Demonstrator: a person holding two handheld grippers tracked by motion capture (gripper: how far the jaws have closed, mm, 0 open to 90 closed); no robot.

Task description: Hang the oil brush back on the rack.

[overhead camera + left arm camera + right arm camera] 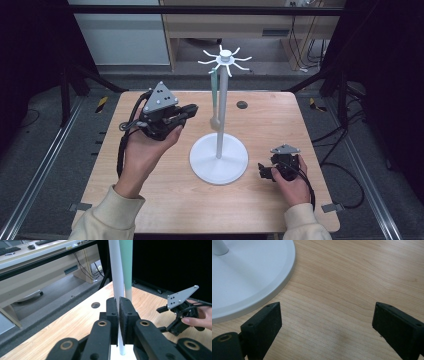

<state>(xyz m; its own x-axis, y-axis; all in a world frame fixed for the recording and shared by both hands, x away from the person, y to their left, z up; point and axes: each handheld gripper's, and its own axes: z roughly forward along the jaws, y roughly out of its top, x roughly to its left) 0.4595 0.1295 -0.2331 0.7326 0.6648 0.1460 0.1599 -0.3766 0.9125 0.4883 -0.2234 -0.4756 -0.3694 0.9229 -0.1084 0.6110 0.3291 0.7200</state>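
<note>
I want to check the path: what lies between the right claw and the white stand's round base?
Only bare wooden table lies between the right claw and base, per right gripper view.

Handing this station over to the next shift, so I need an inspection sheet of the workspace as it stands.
Surface: wooden table, small round hole near far edge.
Job's things: white stand upright; green utensil hanging from a top hook.
Clutter: nothing seen.
Grippers: left gripper shut, nothing between the pads; right gripper open, low over the table.
Cables: black cable trails from left gripper.
Surroundings: dark frame, desk behind.
</note>
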